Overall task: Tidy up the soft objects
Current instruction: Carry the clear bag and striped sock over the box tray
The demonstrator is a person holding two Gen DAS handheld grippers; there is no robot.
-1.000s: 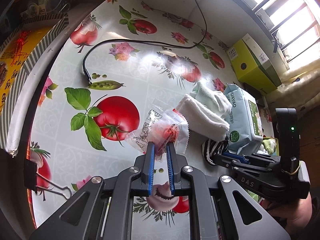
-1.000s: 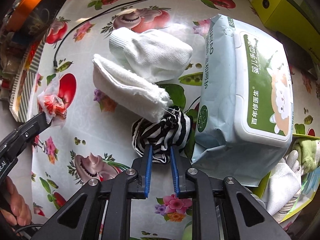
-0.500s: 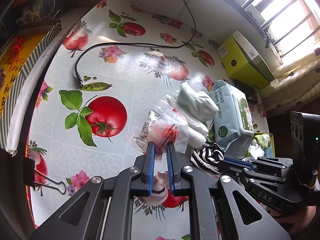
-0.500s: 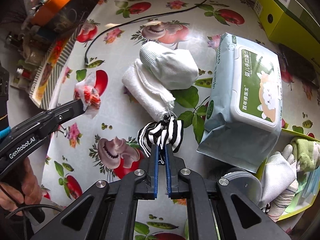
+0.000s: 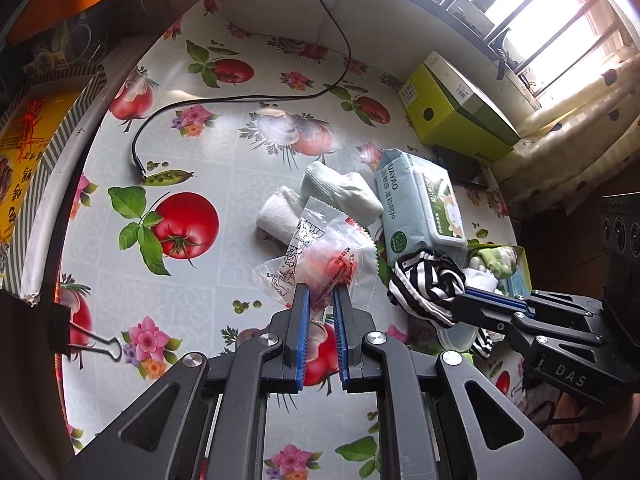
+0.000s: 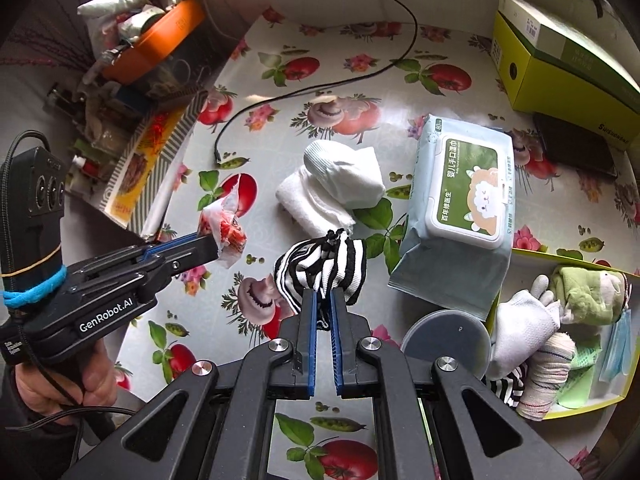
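striped cloth [image 6: 324,262] lifted, right gripper [image 6: 324,300] clamped

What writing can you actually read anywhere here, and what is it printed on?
"GenRobot.AI": side of the left gripper.
"DAS": body of the right gripper.
"HUAYAO": end of the wipes pack.
"婴儿手口湿巾": wipes pack's green label.
"SUISUONDAE", uncertain: green box.
Box barcode stickers, clear wrapper print, yellow packet: too small or blurred.

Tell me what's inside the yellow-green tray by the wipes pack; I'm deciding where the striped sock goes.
The tray holds a white glove, a green plush toy, a rolled sock, green cloth and a blue mask. Whatever lies beneath them is covered.
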